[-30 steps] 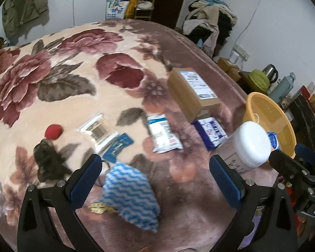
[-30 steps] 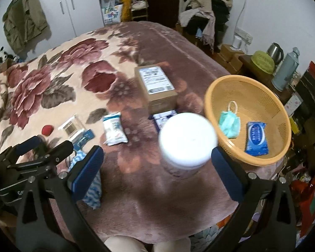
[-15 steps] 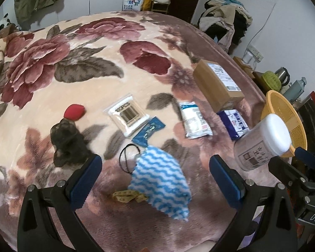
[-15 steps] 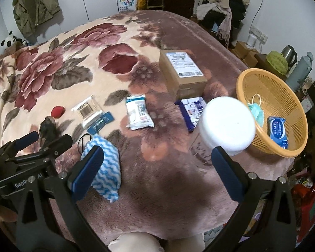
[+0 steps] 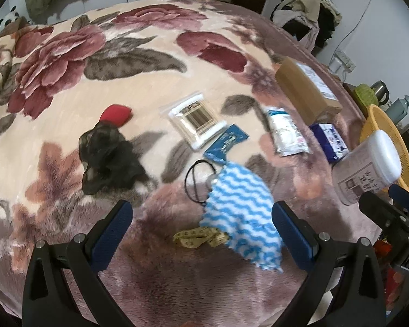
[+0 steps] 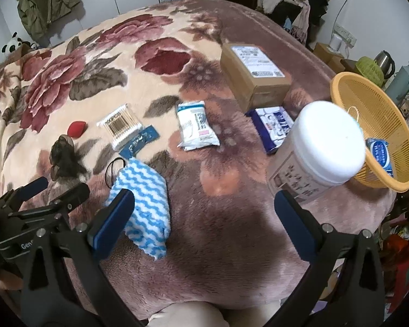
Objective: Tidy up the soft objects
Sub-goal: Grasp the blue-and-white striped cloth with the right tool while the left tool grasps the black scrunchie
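My left gripper point(image 5: 201, 227) hangs over the near edge of the bed with its blue-padded fingers point(image 5: 111, 227) spread wide and nothing between them, and my right gripper point(image 6: 204, 219) is just as wide apart and empty. Between the left fingers lies the blue-and-white wavy cloth point(image 5: 242, 215), crumpled on the floral blanket point(image 5: 68, 62); in the right view it point(image 6: 147, 199) sits just behind my left-side pad. A yellow measuring tape point(image 5: 199, 238) pokes out from under the cloth's near edge, and a black hair tie point(image 5: 197, 177) touches its far edge. Further out sit a blue sachet point(image 5: 226, 141), a clear bag of cotton swabs point(image 5: 196, 117) just beside it, a bundle of black mesh fabric point(image 5: 106, 160) to the left, and a red sponge point(image 5: 116, 114) touching the mesh's far side. To the right of the swabs lies a white tissue pack point(image 5: 285, 133), then a dark blue wipes pack point(image 5: 331, 141) against a cardboard box point(image 5: 305, 90). Close to my right gripper stands a white-lidded tub point(image 6: 319, 150), tilted in both views — I cannot tell whether it leans on anything. Beyond it the orange basket point(image 6: 395, 114) rests at the bed's right edge, with a blue wipes packet point(image 6: 380, 154) inside — what else it holds is hidden behind the tub.
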